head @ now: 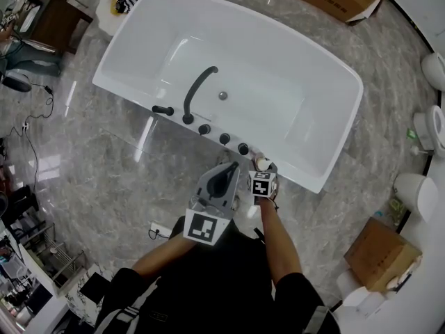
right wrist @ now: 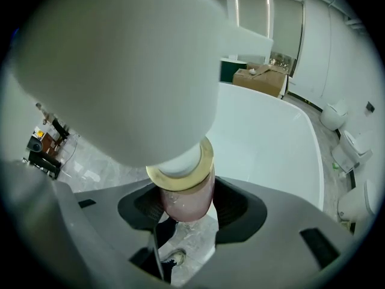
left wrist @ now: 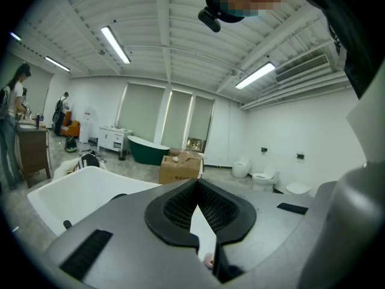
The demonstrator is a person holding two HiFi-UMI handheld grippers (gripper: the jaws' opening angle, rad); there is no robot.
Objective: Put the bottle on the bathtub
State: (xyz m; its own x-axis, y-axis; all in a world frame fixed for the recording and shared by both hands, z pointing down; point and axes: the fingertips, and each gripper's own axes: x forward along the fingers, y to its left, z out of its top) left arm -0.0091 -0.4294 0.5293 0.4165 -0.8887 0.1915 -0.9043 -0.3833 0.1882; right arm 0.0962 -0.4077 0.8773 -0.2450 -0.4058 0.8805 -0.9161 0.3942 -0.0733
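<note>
Right gripper (right wrist: 183,208) pinches the pink bottle (right wrist: 187,192) at the tub's (head: 292,82) 5 o'clock edge. Left gripper (left wrist: 198,205) sits at its 9, jaws pressed together, empty.

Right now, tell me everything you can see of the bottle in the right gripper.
The bottle has a pale pink, translucent body, a gold collar and a large white cap that fills much of the right gripper view. The right gripper has its jaws shut on the pink body, cap toward the camera. In the head view it is at the near rim of the white bathtub, beside the black knobs; whether it touches the rim cannot be seen.
</note>
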